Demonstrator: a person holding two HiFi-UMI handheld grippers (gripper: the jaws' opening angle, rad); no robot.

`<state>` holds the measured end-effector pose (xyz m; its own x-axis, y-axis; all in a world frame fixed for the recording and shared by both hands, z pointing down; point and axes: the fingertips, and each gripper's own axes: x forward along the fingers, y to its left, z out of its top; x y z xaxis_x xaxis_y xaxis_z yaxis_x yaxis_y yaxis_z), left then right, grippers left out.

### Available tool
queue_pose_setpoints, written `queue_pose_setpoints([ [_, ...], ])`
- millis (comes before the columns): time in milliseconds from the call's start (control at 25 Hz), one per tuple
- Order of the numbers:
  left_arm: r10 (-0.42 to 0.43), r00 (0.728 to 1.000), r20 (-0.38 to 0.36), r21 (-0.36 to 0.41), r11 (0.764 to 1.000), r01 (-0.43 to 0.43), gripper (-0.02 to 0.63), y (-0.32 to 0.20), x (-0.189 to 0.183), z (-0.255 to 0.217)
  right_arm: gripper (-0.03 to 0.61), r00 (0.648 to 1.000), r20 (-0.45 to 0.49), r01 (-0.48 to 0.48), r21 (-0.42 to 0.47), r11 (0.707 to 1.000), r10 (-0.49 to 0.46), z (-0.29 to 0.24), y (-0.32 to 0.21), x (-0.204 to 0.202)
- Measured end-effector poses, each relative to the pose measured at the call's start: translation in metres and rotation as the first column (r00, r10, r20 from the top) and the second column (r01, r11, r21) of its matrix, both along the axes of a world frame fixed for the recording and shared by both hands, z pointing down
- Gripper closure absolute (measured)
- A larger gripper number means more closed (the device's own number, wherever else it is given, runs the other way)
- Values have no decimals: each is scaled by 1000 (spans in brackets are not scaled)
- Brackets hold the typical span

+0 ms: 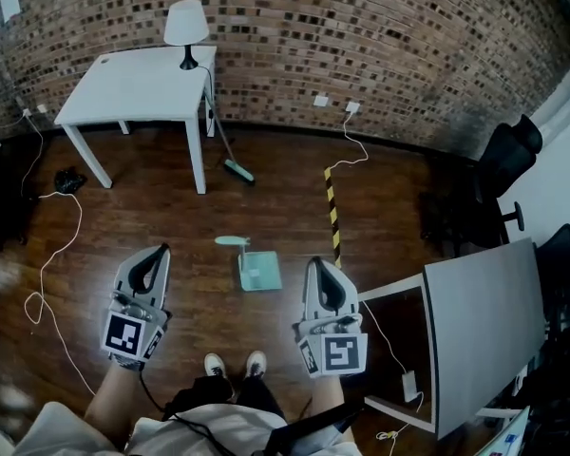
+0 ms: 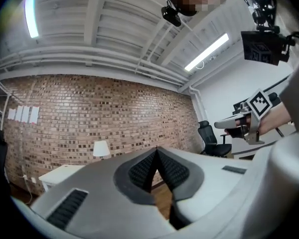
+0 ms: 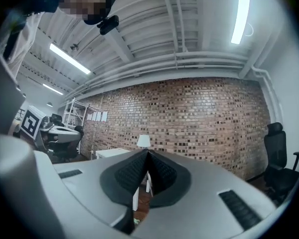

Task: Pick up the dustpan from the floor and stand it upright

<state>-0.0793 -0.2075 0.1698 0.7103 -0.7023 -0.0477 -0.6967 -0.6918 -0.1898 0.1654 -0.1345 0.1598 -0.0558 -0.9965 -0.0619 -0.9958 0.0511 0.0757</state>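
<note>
The dustpan (image 1: 259, 271) sits on the wooden floor (image 1: 171, 207), apart from both tools and roughly between them, just ahead of the person's shoes (image 1: 235, 363). Seen from steeply above, its pale green pan and short handle are foreshortened, so I cannot tell whether it lies flat or stands on edge.

The left hand-held gripper (image 1: 159, 253) has its jaws pressed together with nothing between them; its own view shows the ribbed pads meeting at the tip against a brick wall. The right hand-held gripper (image 1: 320, 263) is likewise closed and empty. In both gripper views the grey bodies cover most of the floor.

A broom (image 1: 236, 168) leans by the white tabletop (image 1: 142, 84), which carries a lamp (image 1: 186, 28); the upper part of its stick is hard to trace against the table leg. The person's forearms are cut off at the bottom edge of the head view, and the right corner is dark and cluttered.
</note>
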Motion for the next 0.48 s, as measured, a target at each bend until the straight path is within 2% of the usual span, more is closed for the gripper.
queue_pose_setpoints([
  [80,9,1000,-12,-9,1000,-9,618,8,4,-6,583,1000,8,1,-6,1000,-1,-3,3,-2],
  [280,-47,997,-69,-32,998,45,617,22,11,-15,583,998,39,44,-29,999,-43,-2,14,-9],
  [480,-31,995,-94,-42,999,27,618,32,9,-20,583,996,30,80,-48,996,-78,6,23,-20],
])
